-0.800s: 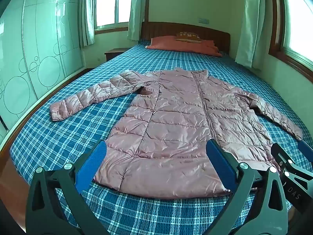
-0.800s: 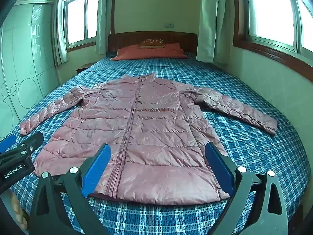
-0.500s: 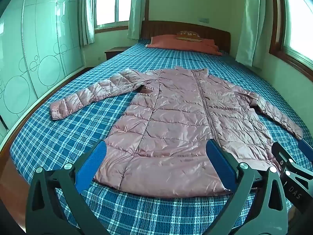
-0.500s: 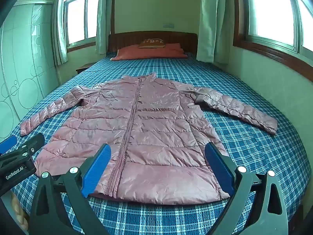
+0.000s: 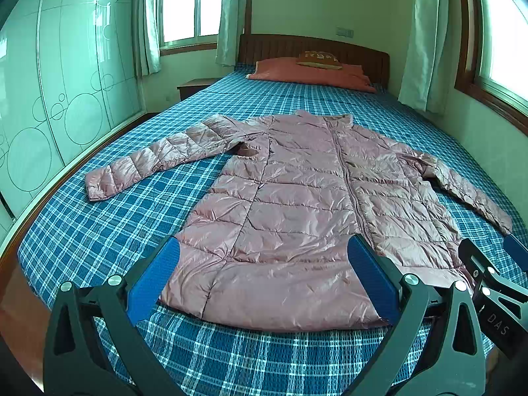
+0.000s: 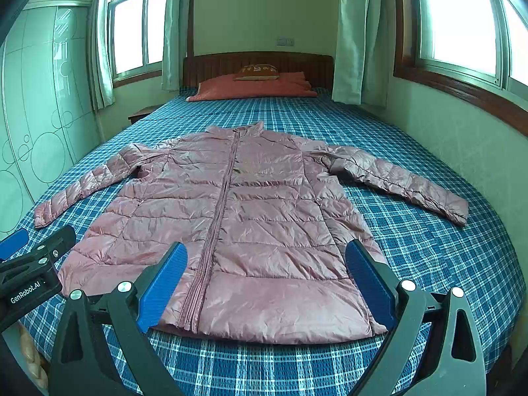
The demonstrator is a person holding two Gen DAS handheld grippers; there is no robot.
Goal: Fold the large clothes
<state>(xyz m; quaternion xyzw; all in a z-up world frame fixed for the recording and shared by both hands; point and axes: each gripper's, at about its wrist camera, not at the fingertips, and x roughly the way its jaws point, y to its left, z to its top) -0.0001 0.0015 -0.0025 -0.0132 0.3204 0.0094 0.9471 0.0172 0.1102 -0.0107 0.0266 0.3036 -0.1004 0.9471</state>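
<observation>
A pink quilted puffer jacket (image 5: 297, 204) lies flat and zipped on the bed, front up, both sleeves spread out to the sides; it also shows in the right wrist view (image 6: 250, 217). My left gripper (image 5: 262, 277) is open and empty, held above the jacket's hem on its left half. My right gripper (image 6: 264, 280) is open and empty, above the hem on its right half. Each gripper shows at the edge of the other's view: the right one (image 5: 491, 283) and the left one (image 6: 29, 264).
The bed has a blue plaid cover (image 5: 99, 231) and a wooden headboard (image 6: 257, 62). An orange pillow (image 6: 254, 87) lies at the head. A wardrobe with glass doors (image 5: 49, 99) stands left. A wall with windows (image 6: 462, 132) runs along the right side.
Both grippers have barely shifted. The jacket lies as before and both grippers stay open.
</observation>
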